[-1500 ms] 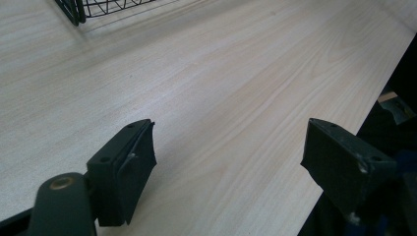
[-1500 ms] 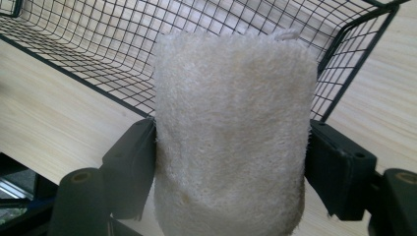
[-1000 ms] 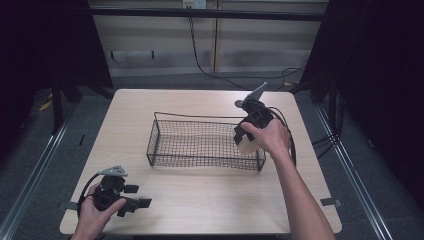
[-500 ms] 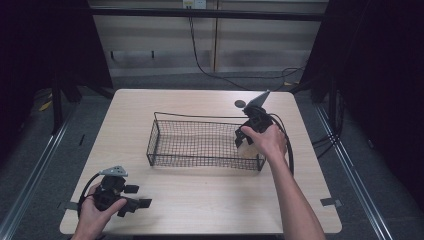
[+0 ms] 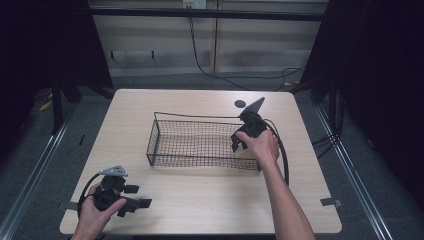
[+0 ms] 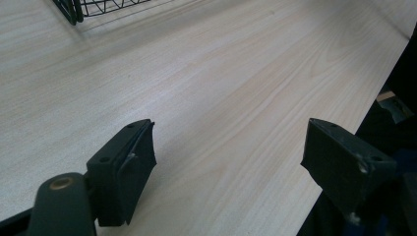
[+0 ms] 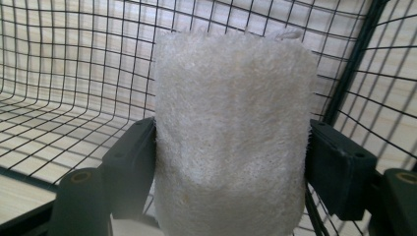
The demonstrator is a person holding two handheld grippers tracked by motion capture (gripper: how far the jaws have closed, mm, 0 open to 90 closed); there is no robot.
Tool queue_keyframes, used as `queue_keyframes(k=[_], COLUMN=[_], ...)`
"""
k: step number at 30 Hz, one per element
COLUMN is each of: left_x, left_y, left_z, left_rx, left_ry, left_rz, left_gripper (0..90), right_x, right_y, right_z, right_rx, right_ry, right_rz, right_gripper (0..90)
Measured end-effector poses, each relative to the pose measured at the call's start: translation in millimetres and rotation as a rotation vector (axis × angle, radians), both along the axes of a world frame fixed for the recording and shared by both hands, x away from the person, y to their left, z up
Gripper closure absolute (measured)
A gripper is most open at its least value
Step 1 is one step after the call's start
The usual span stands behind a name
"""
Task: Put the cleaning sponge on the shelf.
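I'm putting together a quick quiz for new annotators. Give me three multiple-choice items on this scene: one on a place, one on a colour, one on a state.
1. Where is the right hand-held gripper?
A. At the wire basket's right end
B. Off the table
C. By the table's left edge

2. What colour is the rolled towel?
A. Blue
B. Off-white
C. Red

3. How do the left hand-held gripper's jaws stand?
A. Shut on the towel
B. Shut on the basket
C. Open over bare table

Key: 1 A, the high view shows it at the right end of the wire basket. 2 B, the right gripper view shows pale fluffy cloth. 3 C, the left gripper view shows only the table between them.
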State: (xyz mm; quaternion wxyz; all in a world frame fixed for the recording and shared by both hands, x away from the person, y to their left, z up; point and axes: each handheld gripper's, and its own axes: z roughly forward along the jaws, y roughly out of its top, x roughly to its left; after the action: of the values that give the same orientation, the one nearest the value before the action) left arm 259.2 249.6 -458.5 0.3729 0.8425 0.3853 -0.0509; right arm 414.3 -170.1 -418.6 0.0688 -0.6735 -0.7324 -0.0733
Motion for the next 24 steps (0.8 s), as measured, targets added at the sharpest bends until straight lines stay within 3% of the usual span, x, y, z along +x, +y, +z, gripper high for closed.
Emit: queue_keyframes(k=[8, 23, 24], left_x=[0.2, 0.0, 0.1], left_y=[0.2, 0.6, 0.6], left_z=[0.1, 0.4, 0.4], left_rx=[0.000, 0.000, 0.000], left_ry=[-0.002, 0.001, 0.001], left_rz=[-0.002, -0.002, -0.003], left_gripper=[19.8, 19.8, 19.8], right_x=[-0.2, -2.2, -2.6], right_y=[-0.4, 1.3, 1.9], right_z=[-9.4, -25.3, -26.4], right_rx=[-0.033, -0.035, -0.041], right_ry=[0.000, 0.015, 0.002], right_rz=[-0.022, -0.029, -0.031], right_gripper=[25.9, 25.7, 25.6])
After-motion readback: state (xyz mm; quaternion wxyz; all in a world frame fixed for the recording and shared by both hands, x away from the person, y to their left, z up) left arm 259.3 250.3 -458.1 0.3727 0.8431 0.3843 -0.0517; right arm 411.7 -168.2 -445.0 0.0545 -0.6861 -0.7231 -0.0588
